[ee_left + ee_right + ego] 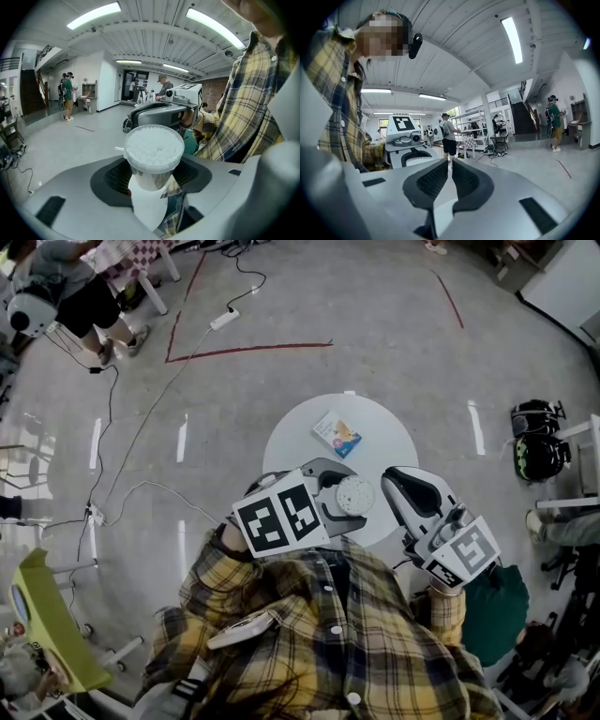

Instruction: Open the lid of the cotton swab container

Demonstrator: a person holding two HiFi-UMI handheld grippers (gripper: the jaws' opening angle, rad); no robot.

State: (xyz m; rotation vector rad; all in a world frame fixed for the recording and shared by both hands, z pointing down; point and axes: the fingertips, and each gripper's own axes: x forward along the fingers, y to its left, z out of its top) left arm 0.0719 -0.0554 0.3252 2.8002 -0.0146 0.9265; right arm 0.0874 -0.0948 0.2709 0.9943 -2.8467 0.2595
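Note:
The cotton swab container (pixel 354 495) is a small clear round tub packed with white swab heads. It hangs above the near edge of the round white table (pixel 281 442), with my left gripper (pixel 345 497) shut on its sides. In the left gripper view the container (pixel 153 150) sits between the dark pads (pixel 115 176), its round top facing the camera; I cannot tell whether a lid covers it. My right gripper (pixel 392 480) hovers just right of the container, shut with nothing in it. Its pads (pixel 433 180) meet in the right gripper view, where the left gripper (pixel 405 136) shows opposite.
A small printed card (pixel 337 434) lies on the table's far half. Cables (pixel 141 427) and red tape lines (pixel 253 349) cross the floor. A black headset (pixel 537 442) lies at the right, a yellow-green object (pixel 47 624) at the lower left. People stand in the background.

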